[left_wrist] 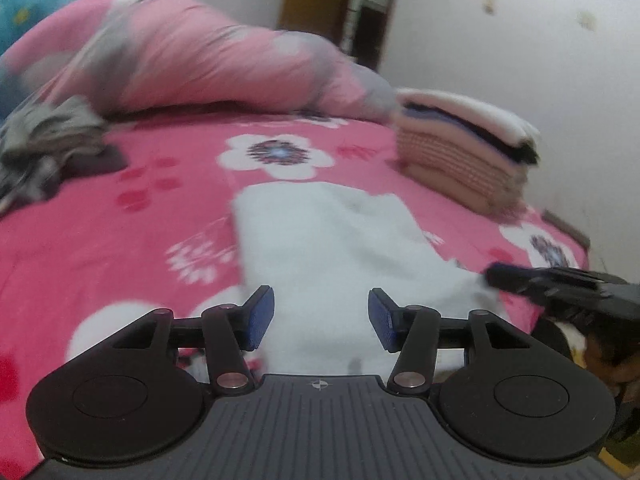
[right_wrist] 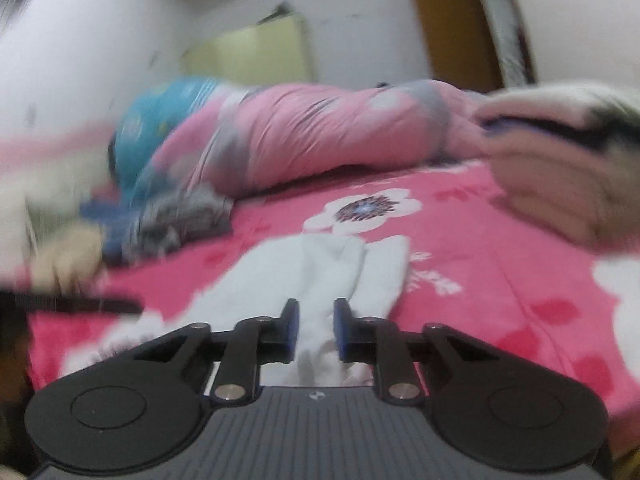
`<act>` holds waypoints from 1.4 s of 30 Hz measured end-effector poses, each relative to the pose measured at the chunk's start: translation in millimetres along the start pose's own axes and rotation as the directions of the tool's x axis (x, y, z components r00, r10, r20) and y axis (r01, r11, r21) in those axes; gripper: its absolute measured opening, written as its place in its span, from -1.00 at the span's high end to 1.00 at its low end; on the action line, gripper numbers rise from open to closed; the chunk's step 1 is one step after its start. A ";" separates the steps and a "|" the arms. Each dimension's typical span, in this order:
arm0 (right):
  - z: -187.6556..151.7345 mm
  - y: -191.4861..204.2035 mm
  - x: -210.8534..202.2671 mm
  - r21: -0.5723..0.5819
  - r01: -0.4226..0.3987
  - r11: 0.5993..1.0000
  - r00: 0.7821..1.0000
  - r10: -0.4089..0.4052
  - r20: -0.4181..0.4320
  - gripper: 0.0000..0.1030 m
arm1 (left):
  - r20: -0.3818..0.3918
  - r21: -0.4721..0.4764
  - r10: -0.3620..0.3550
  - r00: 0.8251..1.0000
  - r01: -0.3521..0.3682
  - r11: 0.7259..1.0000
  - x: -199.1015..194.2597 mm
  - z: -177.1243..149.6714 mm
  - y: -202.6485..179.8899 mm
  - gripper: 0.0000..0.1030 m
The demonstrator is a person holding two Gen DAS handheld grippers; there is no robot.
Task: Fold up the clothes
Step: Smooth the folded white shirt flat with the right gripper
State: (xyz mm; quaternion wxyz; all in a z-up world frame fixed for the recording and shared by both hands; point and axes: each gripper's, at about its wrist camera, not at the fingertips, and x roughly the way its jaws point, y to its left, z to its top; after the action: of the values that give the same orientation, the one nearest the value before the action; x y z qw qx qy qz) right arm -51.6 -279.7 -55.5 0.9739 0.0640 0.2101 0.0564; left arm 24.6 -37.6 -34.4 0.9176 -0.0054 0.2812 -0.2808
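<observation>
Broadly, the bed (left_wrist: 120, 248) carries a white garment (left_wrist: 328, 240) near its front edge, long axis running from that edge toward the quilt (left_wrist: 192, 52). Folded stack (left_wrist: 464, 152) sits by the right edge. Left gripper (left_wrist: 321, 316) hovers over the near end, jaws apart; right gripper (right_wrist: 316, 330) pinches a near-edge fold.

Black gripper (left_wrist: 321, 318) (blue pads (left_wrist: 262, 317), silver screws).

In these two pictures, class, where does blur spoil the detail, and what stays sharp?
Left wrist view: the folded stack of pink and cream clothes is smeared, the left gripper crisp. Right wrist view: heavier blur, worst at the left edge; the right gripper sharp.
</observation>
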 end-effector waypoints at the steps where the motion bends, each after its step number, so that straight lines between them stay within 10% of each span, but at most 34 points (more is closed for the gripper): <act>1: -6.2 -0.9 6.0 0.001 0.001 1.000 1.000 -0.001 -0.022 0.76 | -0.010 0.026 -0.010 1.000 0.010 1.000 8.1 -1.4 -5.8 -0.01; 6: -34.5 -14.4 26.2 0.026 0.051 0.998 0.991 -0.047 -0.125 0.88 | -0.136 0.070 0.022 0.990 -0.012 0.997 47.4 -18.8 -11.8 0.01; 15: 11.7 -16.5 10.9 0.007 -0.014 1.000 1.000 0.015 -0.017 0.86 | -0.078 0.114 -0.013 0.997 0.021 0.993 31.9 -15.5 -13.9 -0.05; 23: -15.4 -12.0 76.5 -0.044 0.007 0.999 0.989 -0.014 -0.145 0.90 | -0.102 0.159 -0.020 0.995 0.036 0.987 52.1 -34.1 -14.0 -0.09; 33: 56.6 -1.2 86.2 -0.123 -0.071 0.990 0.992 0.057 -0.115 0.84 | -0.076 0.159 -0.055 0.996 0.066 0.985 51.1 -38.5 -7.7 -0.17; 42: 54.3 -46.0 163.6 -0.126 0.019 0.992 0.943 -0.060 -0.328 0.83 | -0.060 0.128 -0.105 0.993 0.112 0.985 49.8 -41.1 2.3 -0.18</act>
State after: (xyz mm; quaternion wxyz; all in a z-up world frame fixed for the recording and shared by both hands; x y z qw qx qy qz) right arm 123.0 -308.1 -79.1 0.9279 -0.0100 0.3681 0.0594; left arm 38.6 -55.4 -94.9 0.8915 0.0471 0.2858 -0.3483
